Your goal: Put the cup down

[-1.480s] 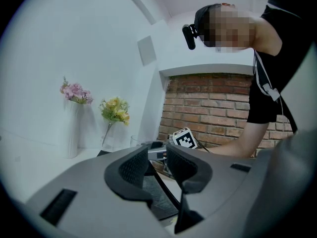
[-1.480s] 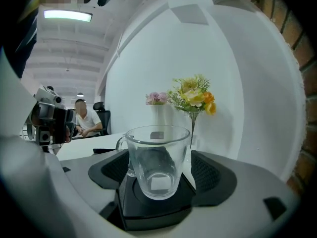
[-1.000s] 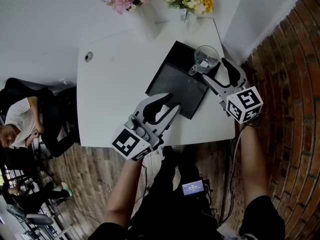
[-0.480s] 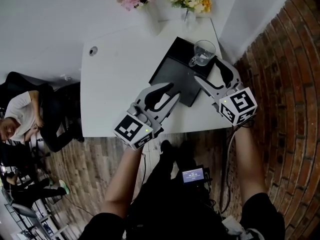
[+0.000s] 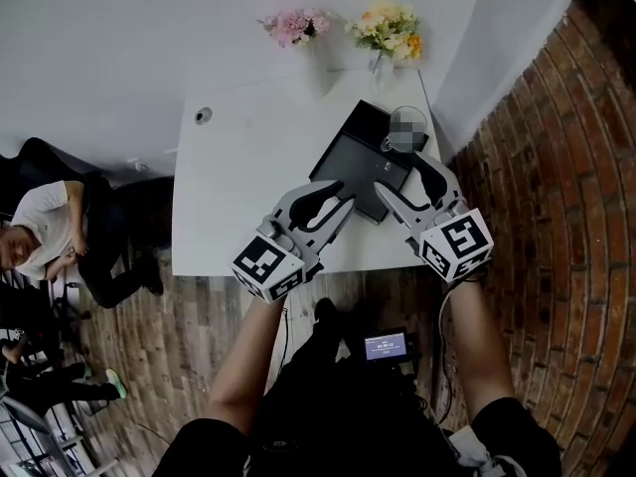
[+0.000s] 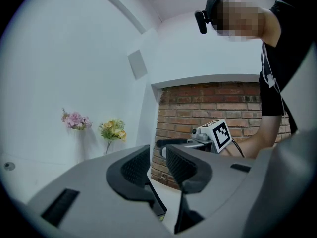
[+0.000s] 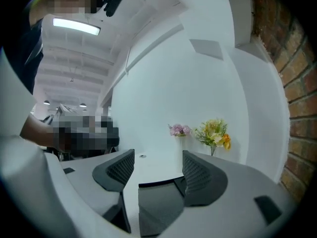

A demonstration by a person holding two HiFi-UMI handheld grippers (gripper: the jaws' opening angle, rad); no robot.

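One clear glass cup point(image 5: 405, 128) stands on the far corner of the black rectangular tray point(image 5: 350, 159), just beyond the right gripper point(image 5: 400, 178), whose empty jaws are closing. The left gripper point(image 5: 341, 200) hovers beside it, narrowly parted and empty.

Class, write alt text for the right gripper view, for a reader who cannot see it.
The right gripper, fingers closing with nothing between them, frames a black tray on a white table. Beyond stand pink flowers and yellow flowers against a white wall.
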